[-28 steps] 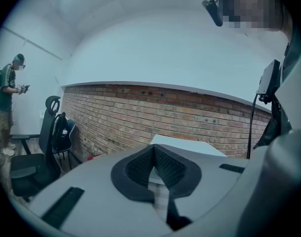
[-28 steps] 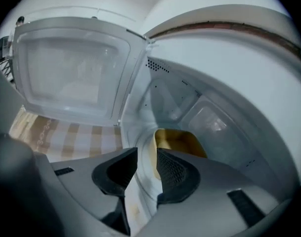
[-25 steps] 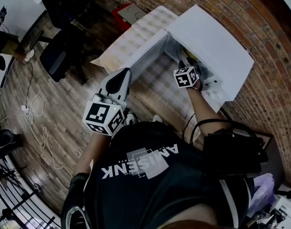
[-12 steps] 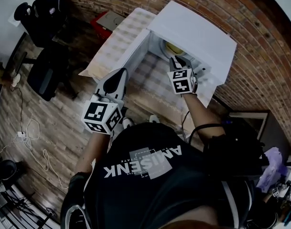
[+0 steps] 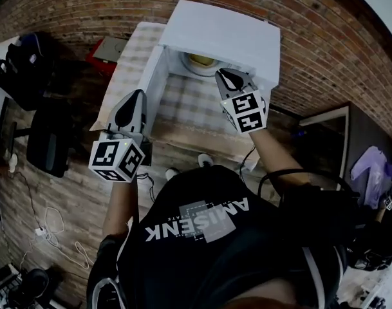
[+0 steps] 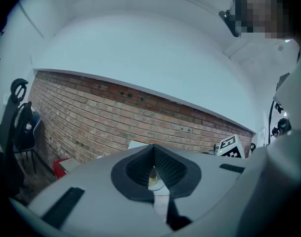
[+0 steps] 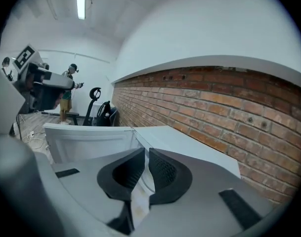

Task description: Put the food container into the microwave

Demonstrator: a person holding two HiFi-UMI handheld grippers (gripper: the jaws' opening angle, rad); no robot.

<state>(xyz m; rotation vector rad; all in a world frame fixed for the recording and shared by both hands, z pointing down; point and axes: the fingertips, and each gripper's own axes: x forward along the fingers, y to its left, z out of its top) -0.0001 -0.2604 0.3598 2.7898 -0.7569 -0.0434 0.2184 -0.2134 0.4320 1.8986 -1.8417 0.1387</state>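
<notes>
The white microwave [image 5: 215, 34] stands on a checked table against the brick wall, its door [image 5: 154, 82] swung open to the left. A yellowish food container [image 5: 201, 61] sits inside the cavity, apart from both grippers. My right gripper [image 5: 229, 77] hovers just outside the opening, raised, above the microwave's top [image 7: 190, 144]. Its jaws [image 7: 146, 152] have just been closing and show only a narrow slit with nothing between them. My left gripper [image 5: 132, 105] is held out left of the door, its jaws [image 6: 152, 148] together and empty.
The checked tablecloth [image 5: 196, 105] runs from the microwave to the table's near edge. A red box [image 5: 105, 47] and dark office chairs [image 5: 28, 82] stand on the wooden floor to the left. A dark cabinet [image 5: 324, 140] is at the right. A person [image 7: 68, 93] stands far off.
My right gripper has drawn back out of the microwave and risen, its jaws narrowing; the container stayed inside. The left gripper has shifted only a little.
</notes>
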